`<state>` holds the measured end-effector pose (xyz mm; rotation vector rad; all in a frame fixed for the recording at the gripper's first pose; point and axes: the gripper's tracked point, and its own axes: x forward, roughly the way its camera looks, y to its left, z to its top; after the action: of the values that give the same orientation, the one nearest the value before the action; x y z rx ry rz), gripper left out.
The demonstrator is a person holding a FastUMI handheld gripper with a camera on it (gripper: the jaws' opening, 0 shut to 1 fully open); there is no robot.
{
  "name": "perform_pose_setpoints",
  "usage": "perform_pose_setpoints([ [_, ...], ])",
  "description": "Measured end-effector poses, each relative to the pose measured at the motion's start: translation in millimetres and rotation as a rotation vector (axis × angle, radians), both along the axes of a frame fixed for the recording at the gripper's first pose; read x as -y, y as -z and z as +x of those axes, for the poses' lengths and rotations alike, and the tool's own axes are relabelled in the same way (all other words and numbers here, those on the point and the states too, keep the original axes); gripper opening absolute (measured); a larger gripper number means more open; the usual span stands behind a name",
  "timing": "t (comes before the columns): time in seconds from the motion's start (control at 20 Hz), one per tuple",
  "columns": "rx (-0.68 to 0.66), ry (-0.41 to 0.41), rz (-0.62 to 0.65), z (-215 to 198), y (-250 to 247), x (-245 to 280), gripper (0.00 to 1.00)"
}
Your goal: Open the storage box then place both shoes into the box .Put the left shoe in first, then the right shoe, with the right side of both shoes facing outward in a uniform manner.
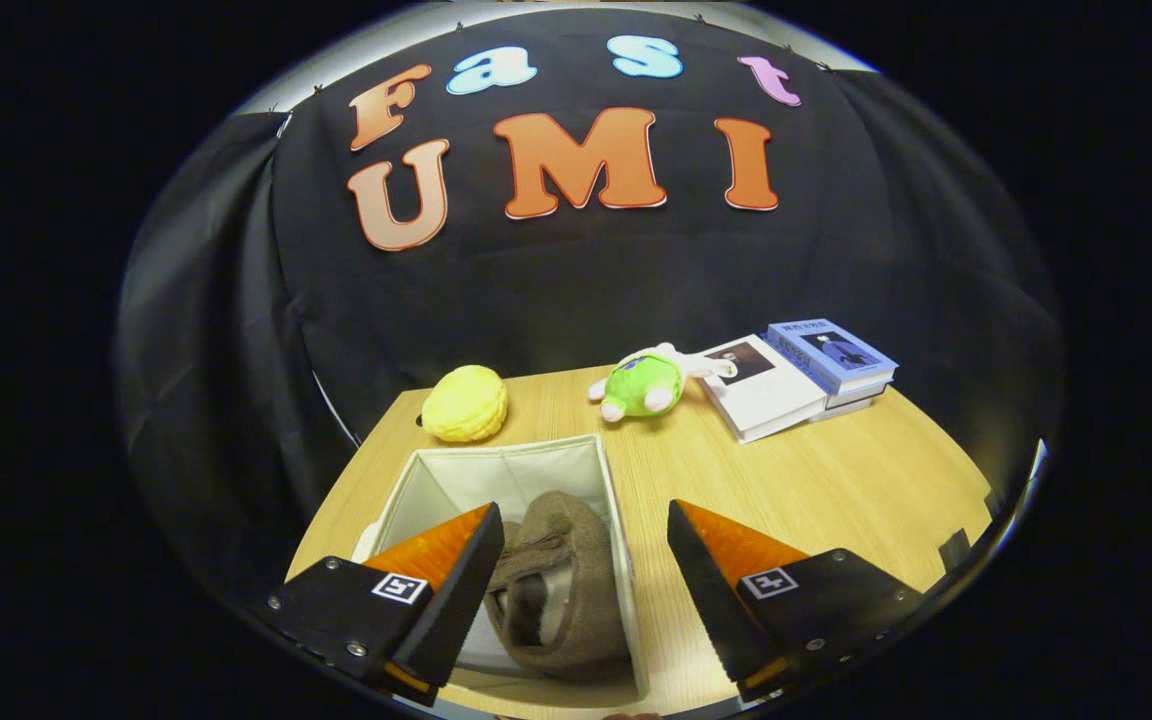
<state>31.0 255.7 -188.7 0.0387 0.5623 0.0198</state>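
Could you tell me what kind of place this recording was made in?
Probably a staged recording booth: a black cloth wall backs a wooden table set with props, a fabric box holding a shoe, books. The gripper hovers open.

Bright, even overhead light (soft shadows), sharp centre, strong fisheye bending at edges.

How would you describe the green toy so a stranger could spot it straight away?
On the wooden table, look beyond the open white storage box. The green plush toy lies between a yellow plush and the books, the only green thing there.
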Motion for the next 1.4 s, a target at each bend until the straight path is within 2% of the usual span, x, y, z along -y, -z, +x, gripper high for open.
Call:
perform_pose_setpoints([
  [0.6,0.211,0.036,-0.028,-27,-95,113,0.98],
  [0.9,0.323,0.003,-0.054,-50,-130,161,0.98],
  [1.15,0.382,-0.017,-0.054,-57,-139,190,0.98],
  [1.4,0.422,0.006,-0.037,-57,-133,211,0.97],
])
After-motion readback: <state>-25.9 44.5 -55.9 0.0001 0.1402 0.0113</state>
